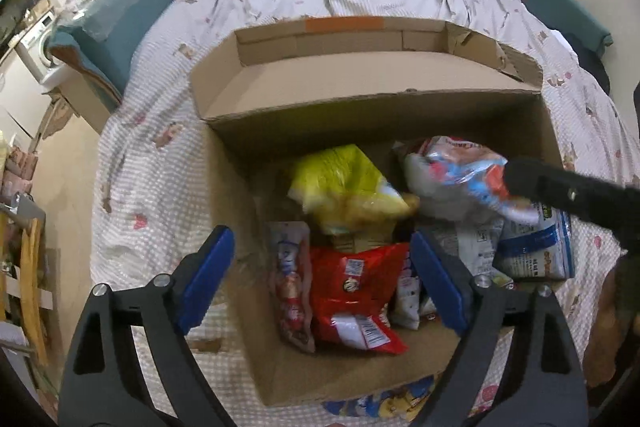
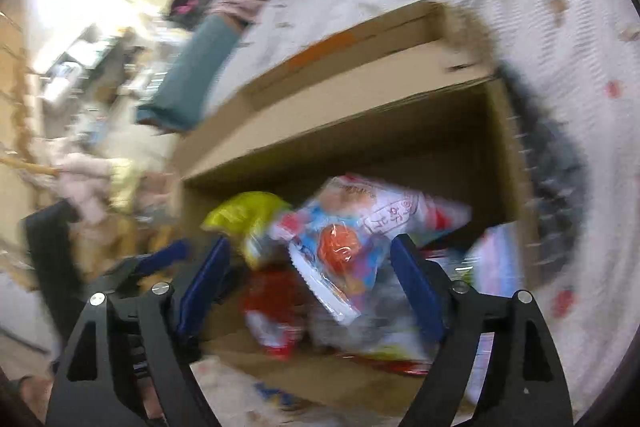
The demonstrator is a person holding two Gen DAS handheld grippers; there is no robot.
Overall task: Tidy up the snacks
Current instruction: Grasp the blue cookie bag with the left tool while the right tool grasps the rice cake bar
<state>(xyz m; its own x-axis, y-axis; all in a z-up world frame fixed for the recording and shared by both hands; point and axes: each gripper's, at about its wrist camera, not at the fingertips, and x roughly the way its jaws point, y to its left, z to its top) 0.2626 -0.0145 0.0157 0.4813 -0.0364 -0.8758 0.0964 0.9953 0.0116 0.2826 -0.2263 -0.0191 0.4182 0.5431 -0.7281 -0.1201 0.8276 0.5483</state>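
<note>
the snacks sit in an open cardboard box (image 1: 360, 99), which fills the centre of the left wrist view and rests on a bed (image 1: 168, 75) with a pale checked cover. a yellow bag (image 1: 340, 183) lies at frame centre, tilted against the other packs. below it, at lower centre, a red bag (image 1: 356, 291) lies flat with a barcode label showing. just left of the red bag, touching it, a narrow pink-and-white pack (image 1: 290, 279) stands along the box wall. at centre right, a white, blue and red bag (image 1: 452, 179) lies on top of white-and-blue packs (image 1: 536, 251) in the right part of the box. the far flap of the box is folded open toward the top of the frame.

my left tongs (image 1: 324, 283) are spread wide, blue pads to either side of the red bag and above it, pressing on nothing. my right tongs (image 2: 310, 287) are likewise spread wide; the white, blue and red bag (image 2: 360, 239) lies between and beyond the pads, with no pad pressing on it. the right wrist view is heavily blurred, so finer contact cannot be confirmed there.

at the right edge of the left wrist view, a black finger (image 1: 560, 191) of my right tongs overlaps that bag.

a teal cushion (image 1: 120, 15) lies at upper left, beside the bed.
</note>
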